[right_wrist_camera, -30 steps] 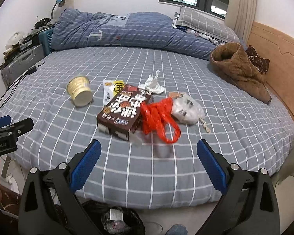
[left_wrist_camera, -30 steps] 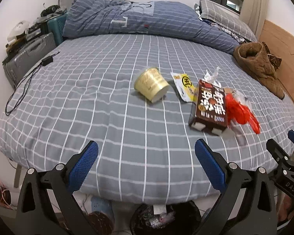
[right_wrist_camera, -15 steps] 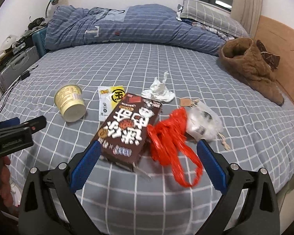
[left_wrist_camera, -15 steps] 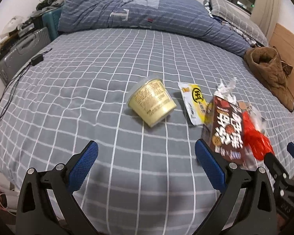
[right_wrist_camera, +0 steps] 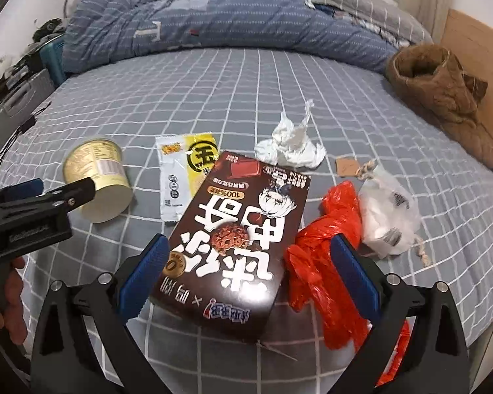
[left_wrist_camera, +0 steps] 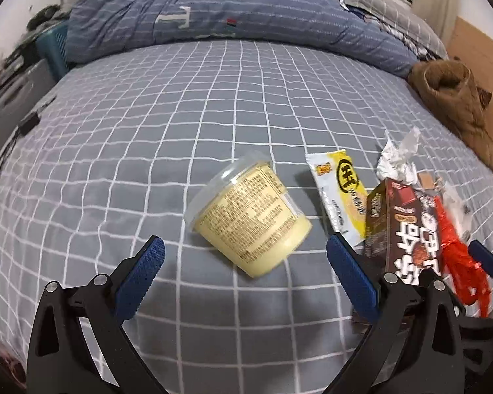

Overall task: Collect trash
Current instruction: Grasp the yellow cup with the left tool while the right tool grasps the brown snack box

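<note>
bed: cup on side, rim toward quilt; both tools spread.

The left hand-held gripper is open wide, its two blue pads far apart and touching nothing. Just past them a yellow plastic cup lies tipped on its side on the bed, which has a grey sheet with white squares. Beside the cup lies a yellow and white snack packet. Next to that is a brown box with big white letters, and a red plastic bag touches the box. Crumpled white paper sits behind the box. A blue striped quilt is piled at the far side, and a brown fuzzy garment lies near the far right.
</note>
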The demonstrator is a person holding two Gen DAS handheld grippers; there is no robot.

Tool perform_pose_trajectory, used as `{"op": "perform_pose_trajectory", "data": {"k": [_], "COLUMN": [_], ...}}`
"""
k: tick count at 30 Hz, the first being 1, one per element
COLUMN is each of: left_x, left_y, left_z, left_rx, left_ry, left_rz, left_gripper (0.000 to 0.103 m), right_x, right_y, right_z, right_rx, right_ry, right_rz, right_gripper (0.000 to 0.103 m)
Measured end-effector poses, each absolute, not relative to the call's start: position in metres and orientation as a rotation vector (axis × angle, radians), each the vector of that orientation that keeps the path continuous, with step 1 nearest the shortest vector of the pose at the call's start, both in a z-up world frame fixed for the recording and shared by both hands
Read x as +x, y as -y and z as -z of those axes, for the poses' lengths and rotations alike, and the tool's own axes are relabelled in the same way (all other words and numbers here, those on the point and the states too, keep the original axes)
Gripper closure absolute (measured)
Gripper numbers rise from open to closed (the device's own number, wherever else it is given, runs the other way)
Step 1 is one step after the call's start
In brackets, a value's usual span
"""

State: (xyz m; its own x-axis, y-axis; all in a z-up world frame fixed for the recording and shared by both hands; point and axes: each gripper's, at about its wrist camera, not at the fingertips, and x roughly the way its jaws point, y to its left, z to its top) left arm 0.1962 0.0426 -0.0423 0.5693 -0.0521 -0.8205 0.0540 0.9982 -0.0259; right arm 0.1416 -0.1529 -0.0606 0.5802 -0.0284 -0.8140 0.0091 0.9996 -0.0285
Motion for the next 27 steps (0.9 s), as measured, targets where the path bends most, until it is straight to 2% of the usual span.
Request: {"op": "perform_pose_trajectory", "data": {"k": [18, 27], "left_x": [0.231, 0.234], "left_y": [-0.032, -0.023], "left_z": [0.053, 0.061], "left_rx": [0.301, 0.349], "left_ry": [-0.958, -0.957], "left_rz": [0.318, 0.408], "left_gripper": [0.006, 0.006], "right_x": [0.178, 0.189], "right_y": [0.133, 0.134], "right_z": [0.087, 0.099], "right_rx": [-0.030, -0.086], "right_ry": [-1.034, -1.049], "right_rz": [0.055, 0.048], "right_gripper": [0.009, 0.008]}}
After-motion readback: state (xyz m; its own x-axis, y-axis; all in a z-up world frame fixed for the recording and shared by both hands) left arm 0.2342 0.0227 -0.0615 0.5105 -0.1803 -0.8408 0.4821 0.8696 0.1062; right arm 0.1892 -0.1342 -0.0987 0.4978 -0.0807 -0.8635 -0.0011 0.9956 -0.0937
